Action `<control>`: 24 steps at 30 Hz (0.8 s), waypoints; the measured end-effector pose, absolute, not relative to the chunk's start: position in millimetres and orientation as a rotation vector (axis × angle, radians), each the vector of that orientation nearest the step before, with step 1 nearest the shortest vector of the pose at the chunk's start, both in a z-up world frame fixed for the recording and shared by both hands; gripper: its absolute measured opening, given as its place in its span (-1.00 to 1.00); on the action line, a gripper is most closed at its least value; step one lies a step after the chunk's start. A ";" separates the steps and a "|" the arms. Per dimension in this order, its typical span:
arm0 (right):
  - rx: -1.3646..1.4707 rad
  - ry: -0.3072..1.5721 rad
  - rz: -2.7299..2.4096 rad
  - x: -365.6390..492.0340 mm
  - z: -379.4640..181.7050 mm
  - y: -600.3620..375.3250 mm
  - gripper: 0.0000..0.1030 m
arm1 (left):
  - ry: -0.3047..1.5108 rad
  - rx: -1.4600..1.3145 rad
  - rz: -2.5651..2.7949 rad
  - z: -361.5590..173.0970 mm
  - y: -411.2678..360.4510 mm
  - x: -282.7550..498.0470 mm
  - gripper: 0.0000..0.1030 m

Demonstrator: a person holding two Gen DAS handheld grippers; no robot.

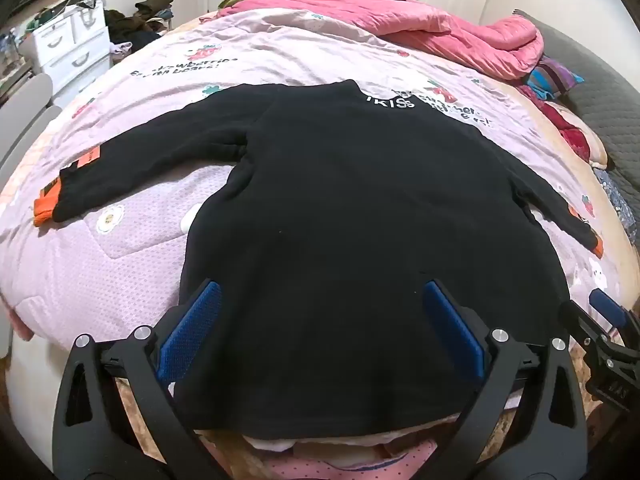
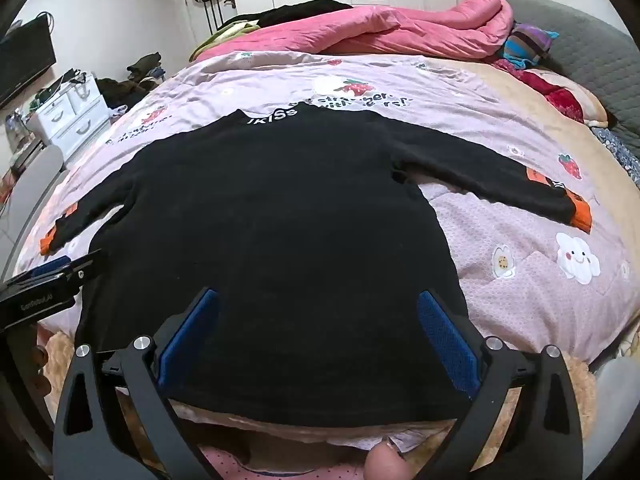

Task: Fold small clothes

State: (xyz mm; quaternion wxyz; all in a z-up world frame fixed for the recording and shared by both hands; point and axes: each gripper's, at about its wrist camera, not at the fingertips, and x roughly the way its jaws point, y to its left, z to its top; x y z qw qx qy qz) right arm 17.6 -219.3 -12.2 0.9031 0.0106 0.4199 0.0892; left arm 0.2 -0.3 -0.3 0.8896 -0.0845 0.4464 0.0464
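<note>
Sweater [image 1: 360,208] lies flat ahead of both tongs, sleeves spread for folding; left gripper [image 1: 320,328] and right gripper [image 2: 318,332] gape wide, empty, above hem.

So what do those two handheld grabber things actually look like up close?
Both match. The left gripper and right gripper each have two black plastic fingers lined with textured blue pads, carried on black linkage arms with triangular cutouts and silver round bolts. Seen side-on, the left gripper's black body carries small pale lettering, too blurred to read.
</note>
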 end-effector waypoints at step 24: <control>-0.005 0.845 0.190 14.4 -6.5 -210.0 0.92 | 0.932 -0.180 0.080 3.5 -7.9 3.6 0.84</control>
